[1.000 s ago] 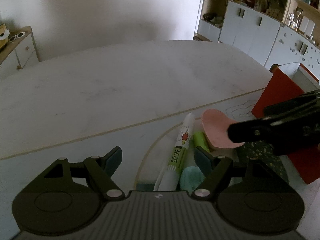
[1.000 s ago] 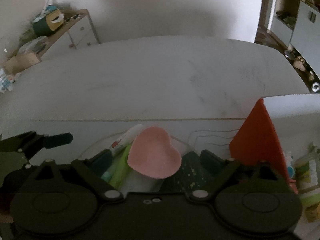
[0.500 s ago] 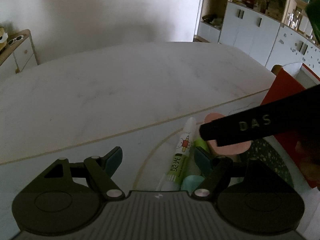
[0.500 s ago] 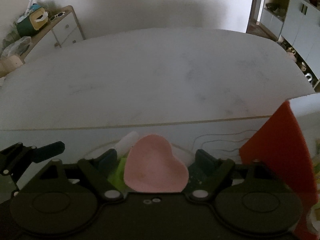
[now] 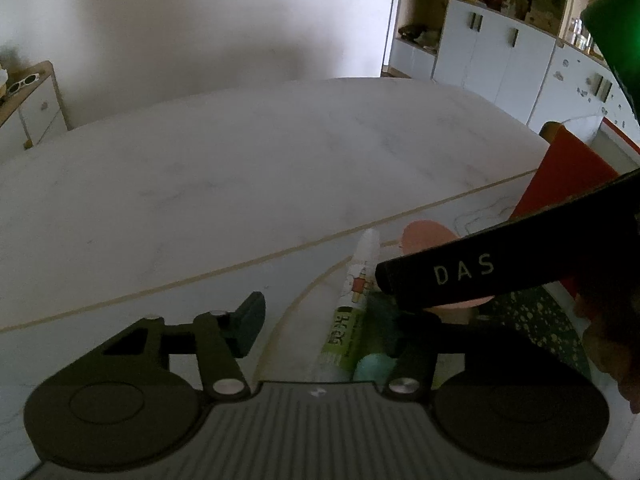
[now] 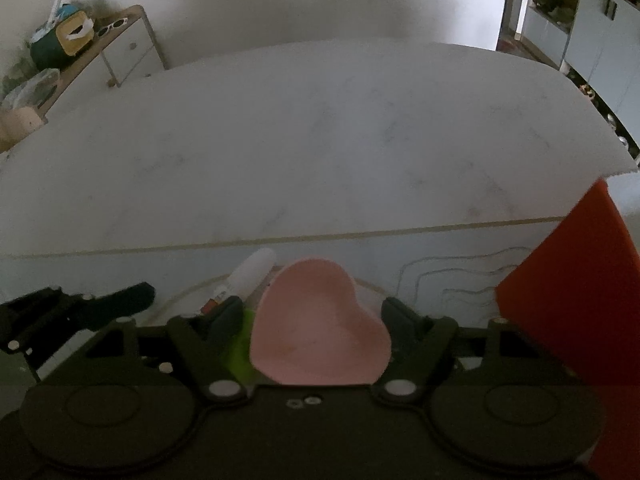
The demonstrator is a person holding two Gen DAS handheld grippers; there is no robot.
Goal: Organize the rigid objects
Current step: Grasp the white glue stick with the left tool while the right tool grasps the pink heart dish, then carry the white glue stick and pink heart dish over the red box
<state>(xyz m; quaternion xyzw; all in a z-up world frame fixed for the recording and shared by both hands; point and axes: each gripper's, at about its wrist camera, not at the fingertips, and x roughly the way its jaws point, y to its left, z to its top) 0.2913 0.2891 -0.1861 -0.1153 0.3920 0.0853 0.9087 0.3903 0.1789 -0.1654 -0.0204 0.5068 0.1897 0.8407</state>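
Tabletop (image 6: 320,140): heart dish (image 6: 320,332) btwn claw (image 6: 316,320) pads

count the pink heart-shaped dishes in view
1. The pink heart-shaped dish sits between the right gripper fingers, atop the cluttered pile; others may be hidden underneath.

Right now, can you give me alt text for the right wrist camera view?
The right gripper, jaws closing in, straddles a pink heart-shaped dish without clearly gripping it. A white tube lies just left of it, a red box at right, on a white marble table.
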